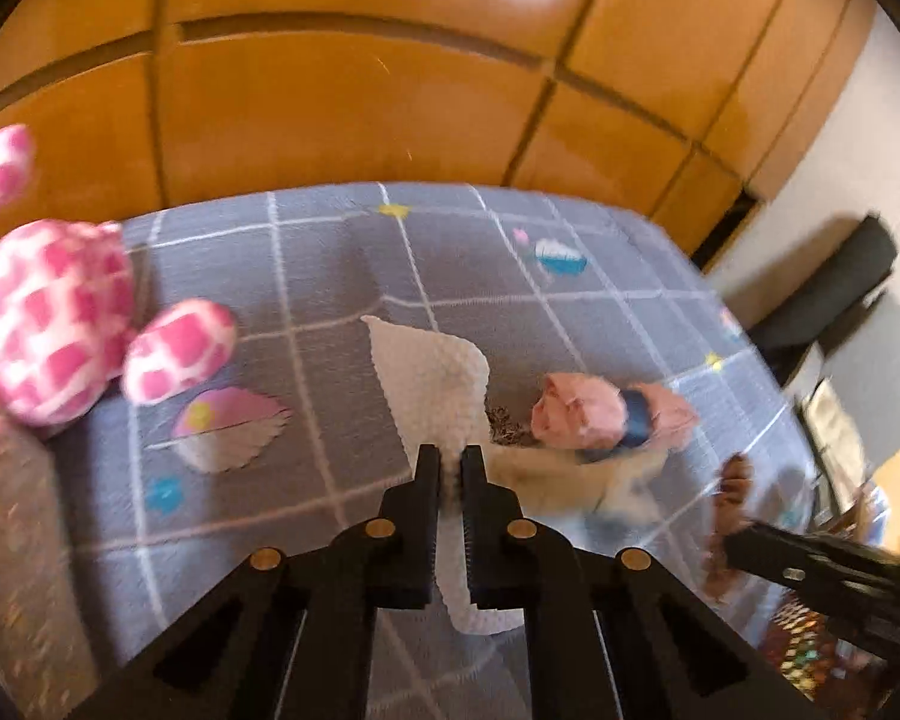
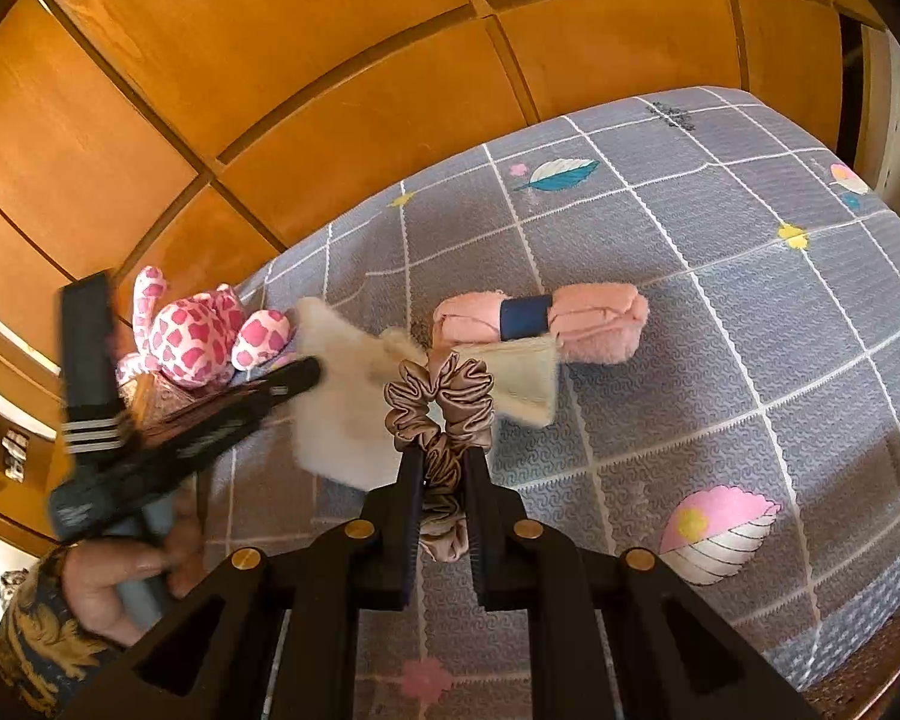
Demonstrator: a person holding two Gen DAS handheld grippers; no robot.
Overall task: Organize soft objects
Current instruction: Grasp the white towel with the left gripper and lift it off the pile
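Observation:
My left gripper is shut on a white fluffy cloth and holds it above the grey checked bed cover; the cloth also shows in the right wrist view. My right gripper is shut on a tan satin scrunchie, held above the bed. A rolled pink towel with a navy band lies on the bed beyond it, also in the left wrist view. A pink-and-white spotted plush toy sits at the left, also in the right wrist view.
An orange wooden wardrobe stands behind the bed. A cream cloth lies by the towel. A black chair stands at the bed's right side. A brown patterned item lies under the plush toy.

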